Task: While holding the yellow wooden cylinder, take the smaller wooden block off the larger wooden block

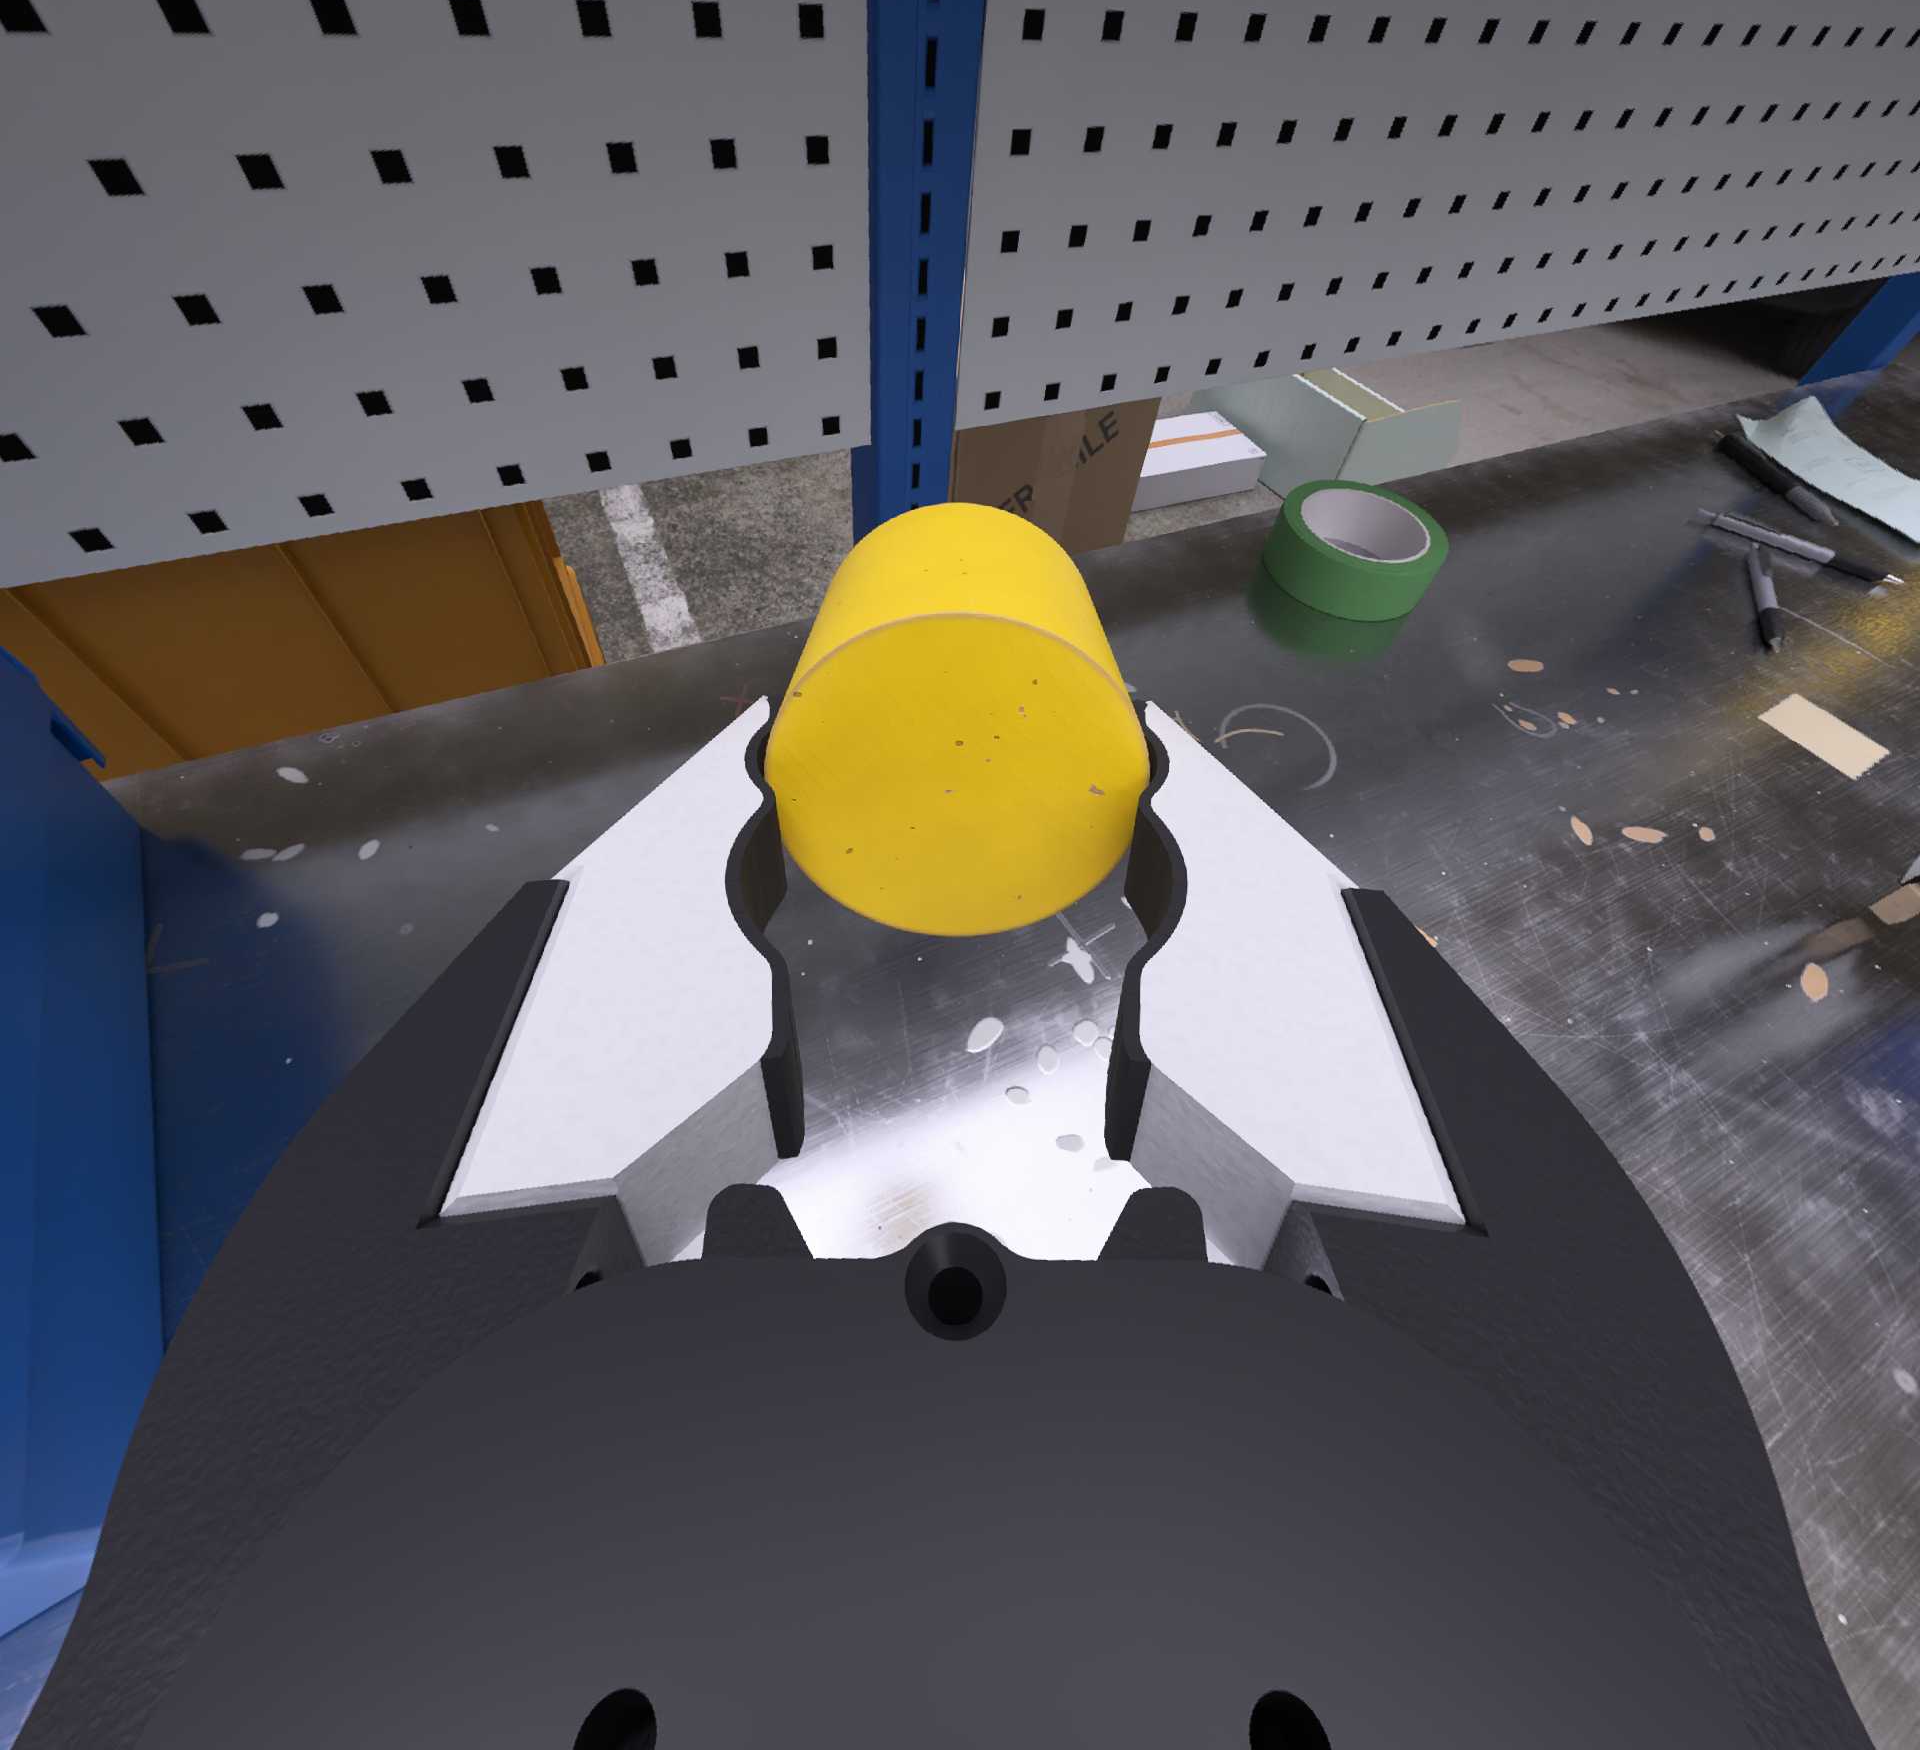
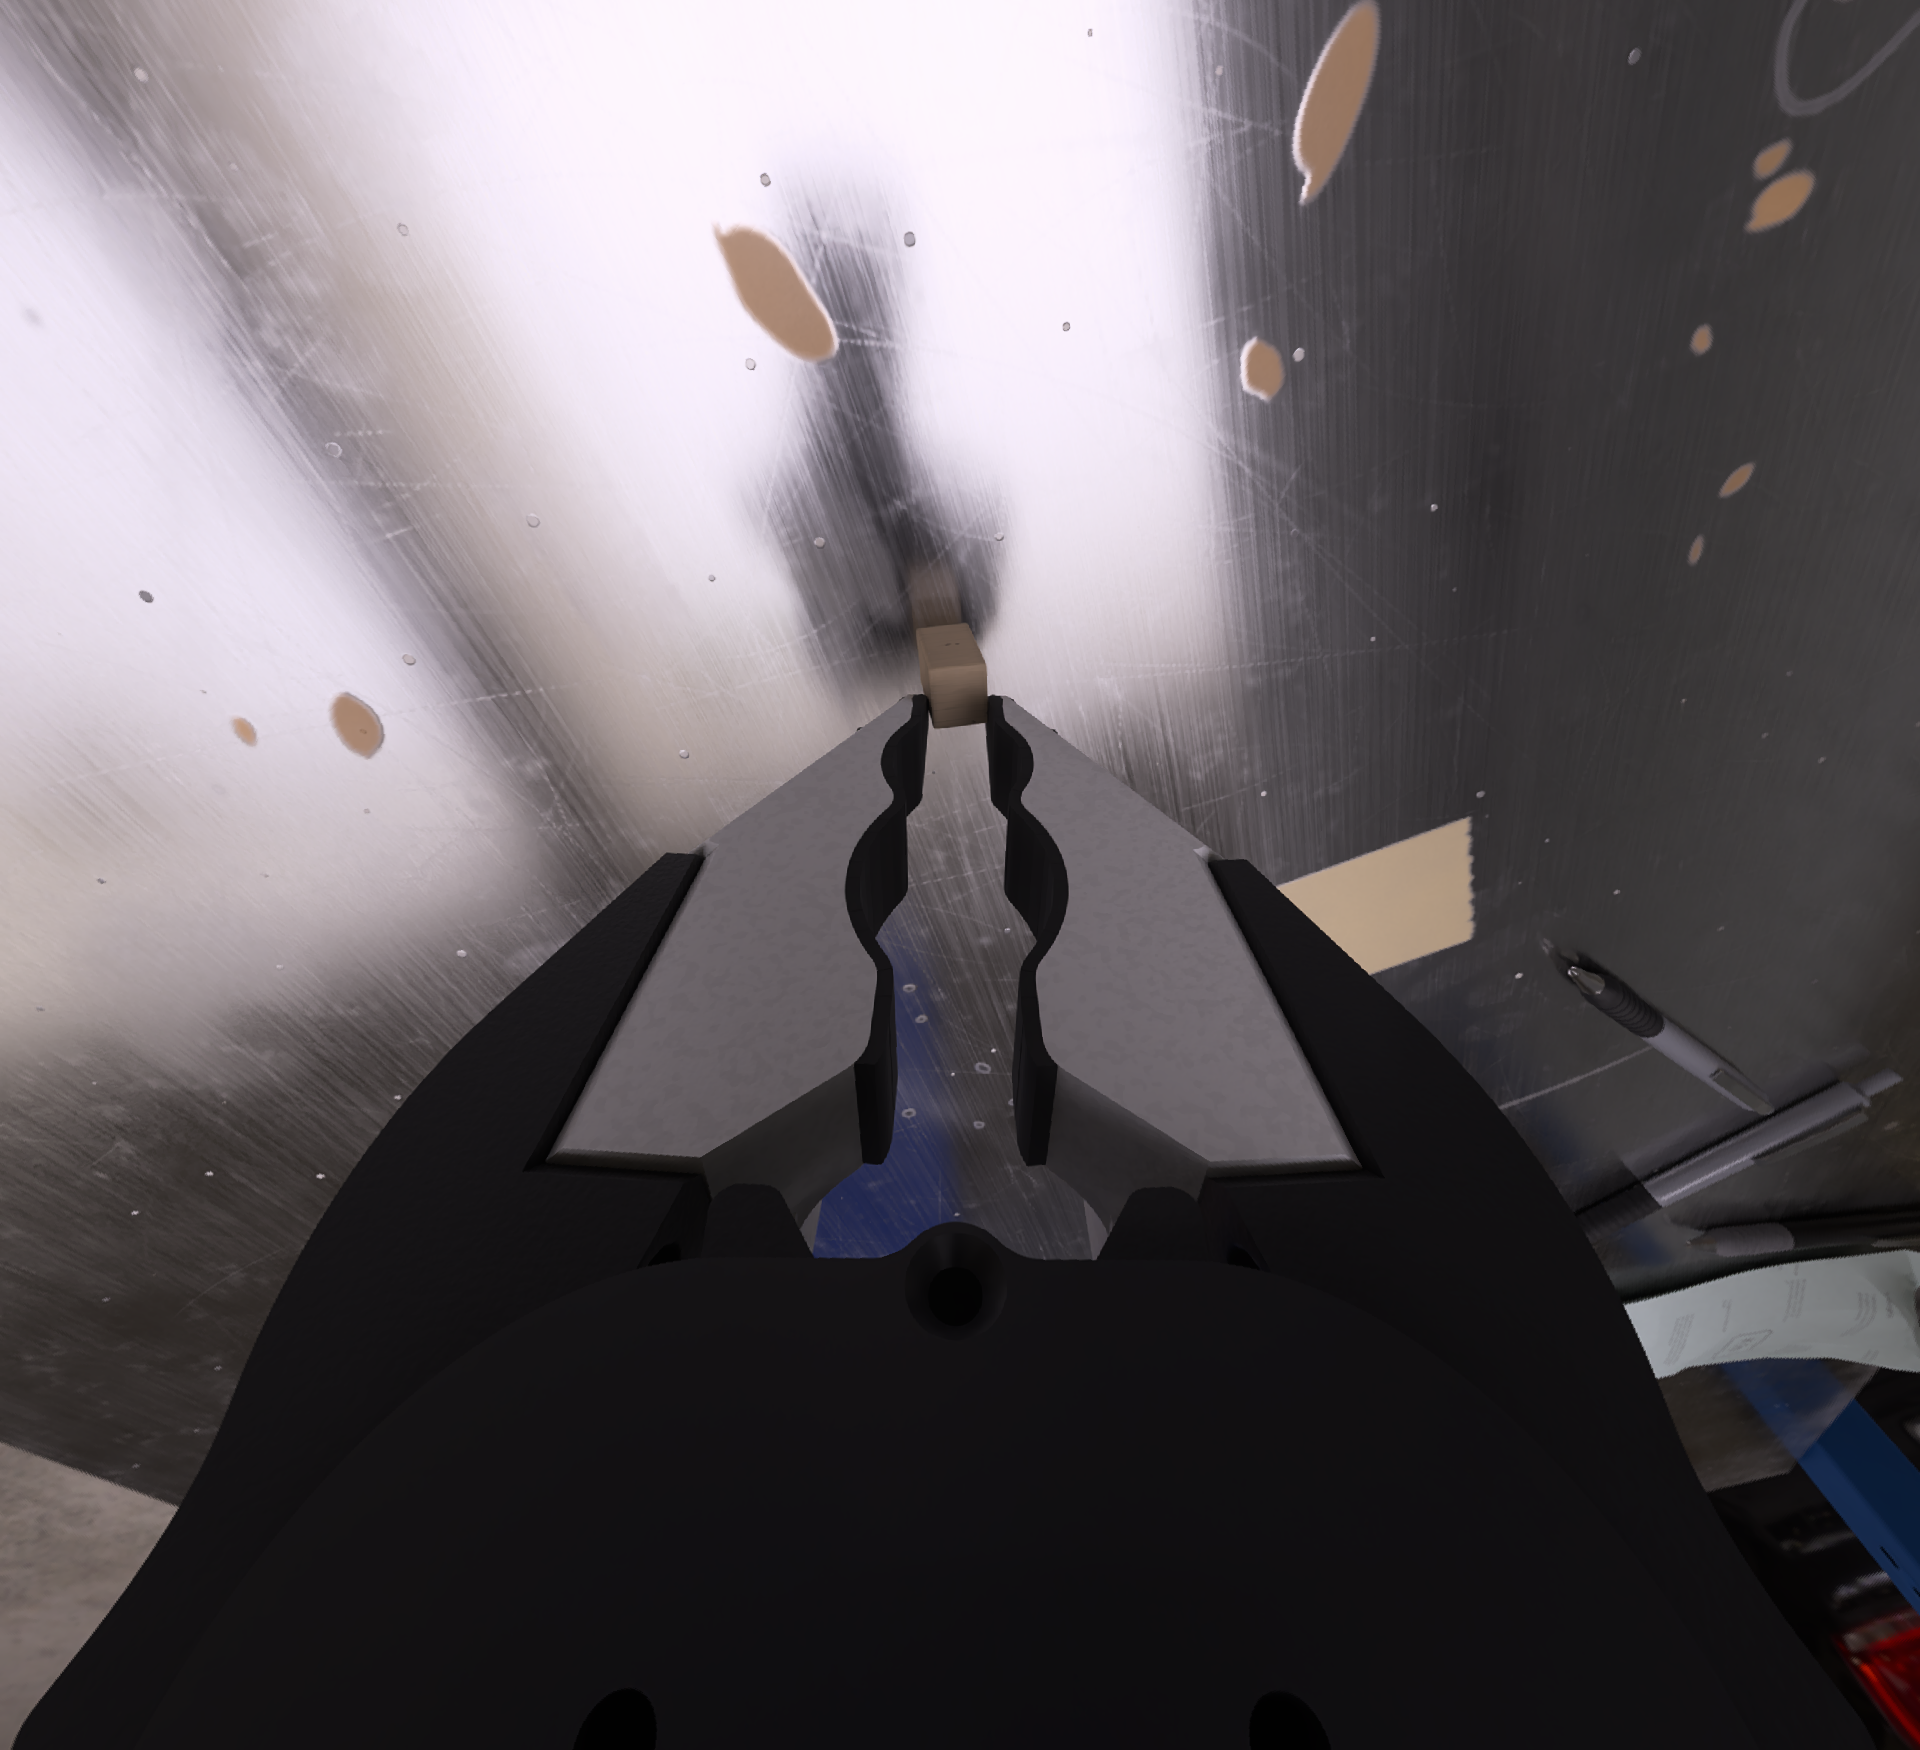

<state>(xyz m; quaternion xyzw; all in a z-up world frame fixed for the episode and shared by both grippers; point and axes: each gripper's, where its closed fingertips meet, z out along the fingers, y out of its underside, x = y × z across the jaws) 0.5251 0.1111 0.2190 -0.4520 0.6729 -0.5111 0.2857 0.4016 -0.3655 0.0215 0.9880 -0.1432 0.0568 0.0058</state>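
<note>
In the left wrist view my left gripper (image 1: 956, 724) is shut on the yellow wooden cylinder (image 1: 956, 765). It holds the cylinder on its side, flat end toward the camera, above the scratched metal table (image 1: 1558, 1077). In the right wrist view my right gripper (image 2: 954, 711) is shut on the smaller wooden block (image 2: 951, 674), a small beige cube pinched at the fingertips. The block is close to the shiny table (image 2: 416, 350), and its faint reflection shows just beyond it. The larger wooden block is not in either view.
A green tape roll (image 1: 1351, 547), pens (image 1: 1766, 547) and a paper sheet (image 1: 1839, 464) lie at the table's right. A grey pegboard (image 1: 416, 142) with a blue post (image 1: 925, 142) stands behind, and a blue bin (image 1: 62, 1077) at left. A tan tape strip (image 2: 1392, 890) and a pen (image 2: 1652, 1035) lie right of my right gripper.
</note>
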